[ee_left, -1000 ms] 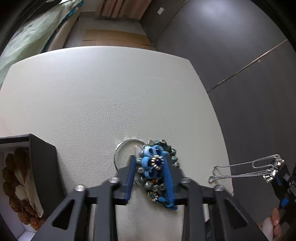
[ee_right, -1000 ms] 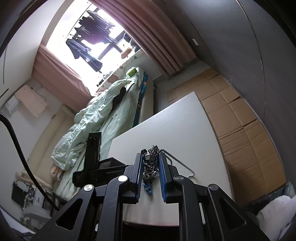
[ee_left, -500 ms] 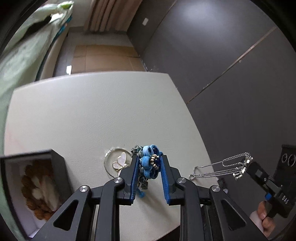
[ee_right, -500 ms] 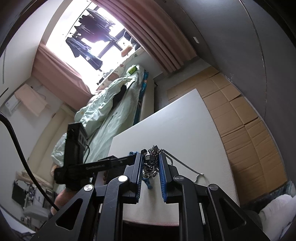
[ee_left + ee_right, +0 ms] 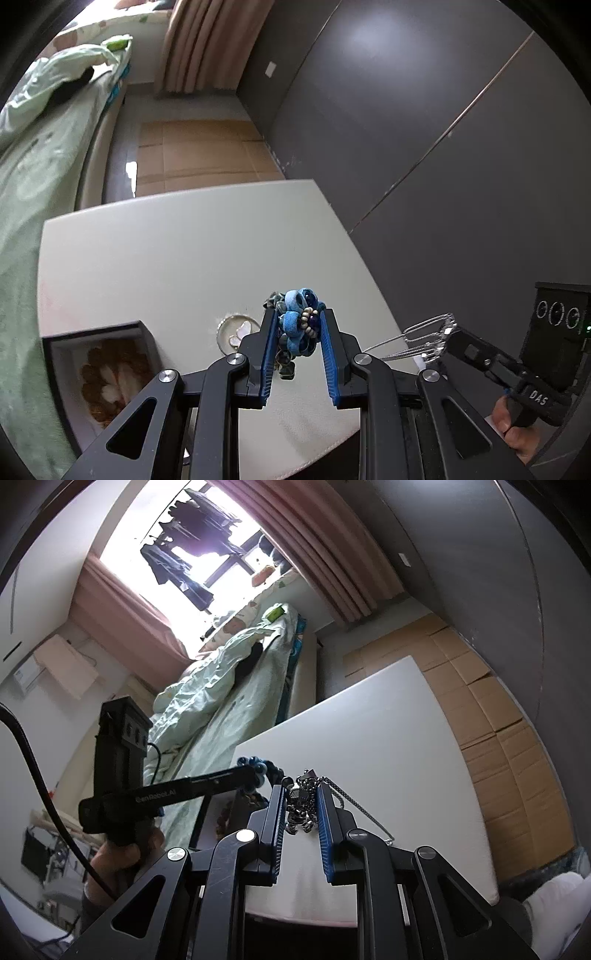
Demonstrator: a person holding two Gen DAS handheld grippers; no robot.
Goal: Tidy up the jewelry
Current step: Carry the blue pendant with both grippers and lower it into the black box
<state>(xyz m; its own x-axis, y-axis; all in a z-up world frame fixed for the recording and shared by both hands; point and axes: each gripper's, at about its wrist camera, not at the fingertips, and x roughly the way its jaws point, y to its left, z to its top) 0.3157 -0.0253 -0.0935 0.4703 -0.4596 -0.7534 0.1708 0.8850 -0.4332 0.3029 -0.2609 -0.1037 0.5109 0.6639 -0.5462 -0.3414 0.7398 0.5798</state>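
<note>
My left gripper (image 5: 297, 322) is shut on a blue beaded bracelet (image 5: 300, 325) and holds it above the white table (image 5: 177, 251). It also shows in the right wrist view (image 5: 255, 770). My right gripper (image 5: 302, 797) is shut on a silver chain necklace (image 5: 301, 805), whose chain hangs off to the right. That necklace also shows in the left wrist view (image 5: 424, 338), off the table's right edge. A black jewelry box (image 5: 107, 365) with brown beads inside stands open at the lower left. A silver ring-shaped piece with a white charm (image 5: 238, 330) lies on the table beside the box.
A bed with a green quilt (image 5: 40, 122) runs along the table's left side. A dark grey wall (image 5: 424, 110) stands to the right. Cardboard sheets (image 5: 199, 151) cover the floor beyond the table. A window with pink curtains (image 5: 207, 554) is behind the bed.
My left gripper closed on the blue bracelet and lifted it off the table, away from the silver ring piece. My right gripper kept the necklace held in the air.
</note>
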